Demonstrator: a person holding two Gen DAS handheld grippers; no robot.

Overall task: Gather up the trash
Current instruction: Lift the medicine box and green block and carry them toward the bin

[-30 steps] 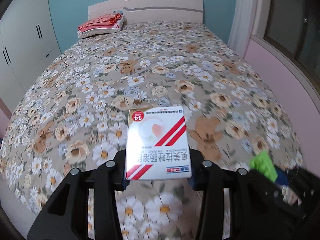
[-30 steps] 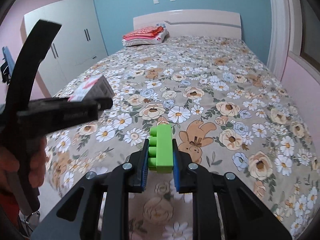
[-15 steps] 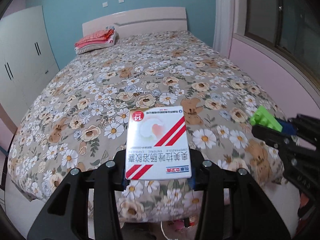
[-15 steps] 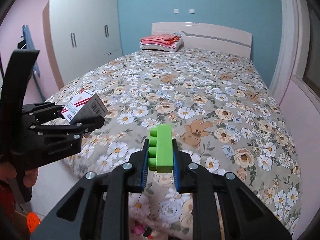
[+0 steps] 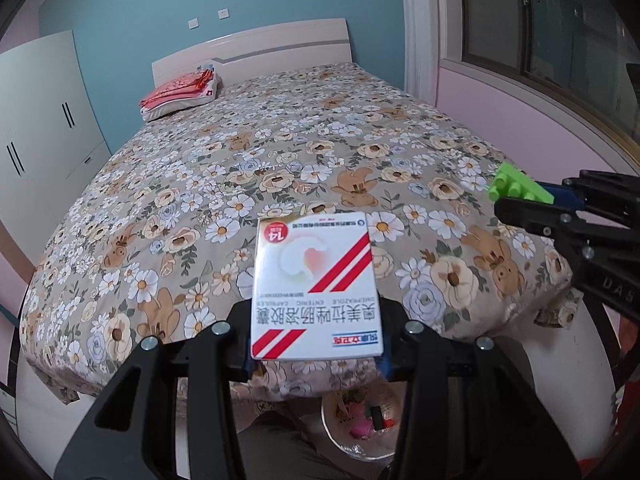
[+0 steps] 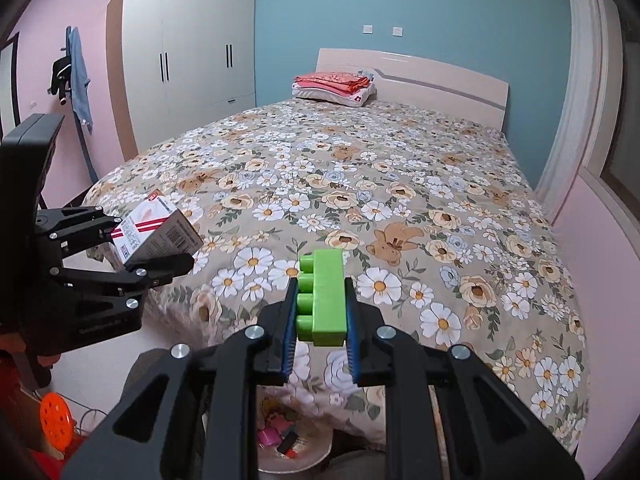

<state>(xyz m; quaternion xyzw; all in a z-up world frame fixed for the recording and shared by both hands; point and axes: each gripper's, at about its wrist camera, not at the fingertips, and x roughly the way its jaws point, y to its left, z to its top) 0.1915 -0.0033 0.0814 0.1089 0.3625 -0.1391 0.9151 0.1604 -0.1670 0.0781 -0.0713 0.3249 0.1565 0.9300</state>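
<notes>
My left gripper (image 5: 316, 354) is clamped on the box (image 5: 316, 284) and my right gripper (image 6: 318, 354) on the green block (image 6: 322, 296) — both have pulled back off the bed (image 6: 400, 184) to its foot, and the bin (image 6: 316, 454) now shows on the floor right below them, so I judge the drop is next. Beyond lies the floral cover, bare but for folded bedding (image 6: 334, 86) by the headboard — then a white wardrobe (image 6: 188, 60), blue wall and a window (image 5: 560, 40).
</notes>
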